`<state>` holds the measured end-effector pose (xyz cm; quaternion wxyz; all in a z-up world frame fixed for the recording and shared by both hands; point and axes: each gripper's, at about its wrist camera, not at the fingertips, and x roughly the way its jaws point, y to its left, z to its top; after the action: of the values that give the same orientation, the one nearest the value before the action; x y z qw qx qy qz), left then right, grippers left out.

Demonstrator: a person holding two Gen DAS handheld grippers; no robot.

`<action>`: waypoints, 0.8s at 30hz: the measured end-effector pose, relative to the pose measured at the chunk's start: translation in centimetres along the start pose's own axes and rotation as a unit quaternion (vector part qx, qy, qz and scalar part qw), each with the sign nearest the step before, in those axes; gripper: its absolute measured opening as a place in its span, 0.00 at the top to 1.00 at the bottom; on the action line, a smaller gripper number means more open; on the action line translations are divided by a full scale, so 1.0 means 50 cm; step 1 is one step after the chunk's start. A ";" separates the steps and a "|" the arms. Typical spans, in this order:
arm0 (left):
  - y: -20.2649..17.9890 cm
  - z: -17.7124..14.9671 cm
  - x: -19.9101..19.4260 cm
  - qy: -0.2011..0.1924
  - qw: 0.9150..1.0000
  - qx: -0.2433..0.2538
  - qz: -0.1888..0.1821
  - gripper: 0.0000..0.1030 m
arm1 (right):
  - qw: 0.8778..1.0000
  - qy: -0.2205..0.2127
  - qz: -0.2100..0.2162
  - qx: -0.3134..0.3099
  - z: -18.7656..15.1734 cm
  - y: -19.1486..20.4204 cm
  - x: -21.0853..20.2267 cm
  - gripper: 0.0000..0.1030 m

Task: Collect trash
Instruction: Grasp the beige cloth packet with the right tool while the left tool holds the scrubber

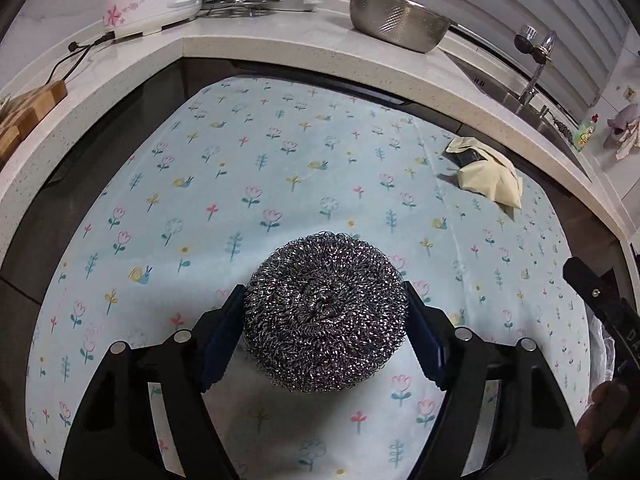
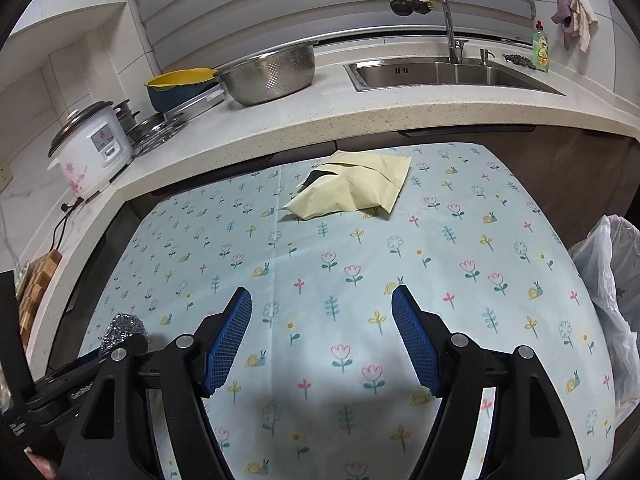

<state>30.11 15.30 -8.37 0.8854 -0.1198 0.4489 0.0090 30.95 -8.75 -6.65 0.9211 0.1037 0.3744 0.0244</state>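
A round steel-wool scourer sits between the blue pads of my left gripper, which is shut on it just above the flowered tablecloth. The scourer also shows at the left of the right wrist view. A crumpled pale-yellow padded envelope lies at the far side of the cloth; in the left wrist view it is at the right. My right gripper is open and empty above the middle of the cloth. A clear plastic bag hangs at the table's right edge.
A speckled counter curves behind the table, with a rice cooker, a steel colander, a blue-and-yellow basin, a sink with tap, and a dish-soap bottle. A wooden board lies at the left.
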 end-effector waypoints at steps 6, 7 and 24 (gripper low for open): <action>-0.076 0.053 0.015 -0.017 0.999 0.022 -0.020 0.31 | 1.000 -0.002 -0.013 0.006 0.054 -0.042 0.054 0.32; -0.088 0.061 0.020 -0.019 0.999 0.024 -0.023 0.31 | 1.000 -0.003 -0.014 0.007 0.063 -0.048 0.063 0.32; -0.214 0.154 0.169 -0.020 0.998 0.058 -0.024 0.31 | 0.998 0.034 0.006 0.043 0.149 -0.117 0.261 0.32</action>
<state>42.58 5.84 -8.53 0.8998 -0.0787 0.4277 -0.0358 45.32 -14.15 -11.62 0.9024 0.1443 0.4056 0.0171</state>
